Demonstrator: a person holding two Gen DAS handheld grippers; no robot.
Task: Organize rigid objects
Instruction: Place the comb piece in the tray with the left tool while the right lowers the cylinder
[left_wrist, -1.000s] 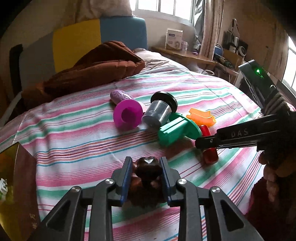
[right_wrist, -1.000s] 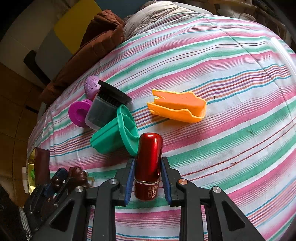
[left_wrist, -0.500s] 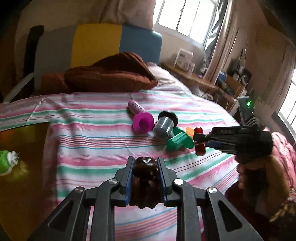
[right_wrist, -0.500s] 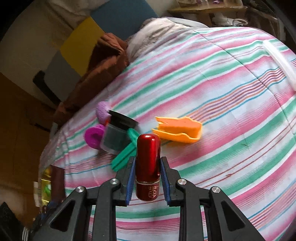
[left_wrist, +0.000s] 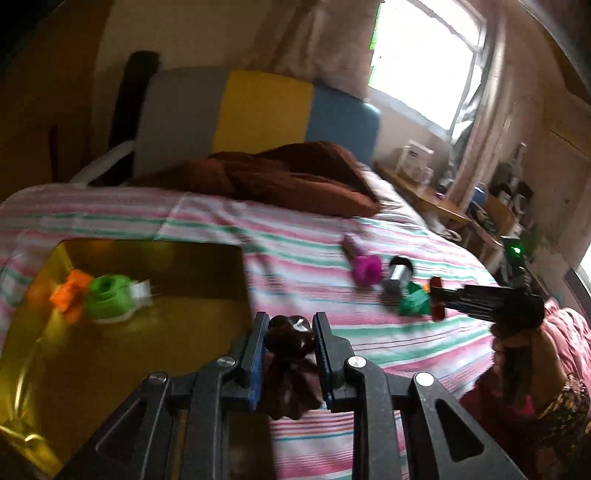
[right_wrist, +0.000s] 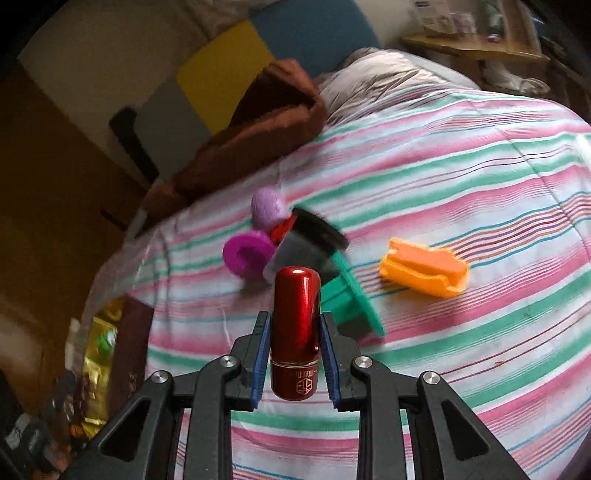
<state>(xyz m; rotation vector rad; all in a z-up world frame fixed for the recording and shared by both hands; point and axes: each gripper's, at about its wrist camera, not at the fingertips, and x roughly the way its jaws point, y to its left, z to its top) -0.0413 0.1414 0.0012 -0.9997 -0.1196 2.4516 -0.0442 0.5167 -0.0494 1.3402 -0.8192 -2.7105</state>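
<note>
My left gripper (left_wrist: 290, 328) is shut on a dark brown glossy object (left_wrist: 290, 339), held above the right edge of a gold box (left_wrist: 155, 332). The box holds an orange piece (left_wrist: 70, 295) and a green piece (left_wrist: 109, 299). My right gripper (right_wrist: 295, 332) is shut on a red metallic cylinder (right_wrist: 295, 325), lifted above the striped bedspread (right_wrist: 461, 184); it also shows in the left wrist view (left_wrist: 436, 299). On the bed lie a magenta funnel shape (right_wrist: 247, 254), a purple egg shape (right_wrist: 267, 208), a grey cup with black lid (right_wrist: 306, 240), a green piece (right_wrist: 351, 299) and an orange clip (right_wrist: 424, 271).
A brown blanket (left_wrist: 280, 177) lies at the head of the bed, before a grey, yellow and blue headboard (left_wrist: 258, 110). A wooden bedside table (left_wrist: 432, 199) stands at the right under the window. The gold box shows at the lower left of the right wrist view (right_wrist: 92, 369).
My left gripper has swung left with the brown object, from over the bedspread to over the gold box. My right gripper has lifted the red cylinder off the bed and pulled back.
</note>
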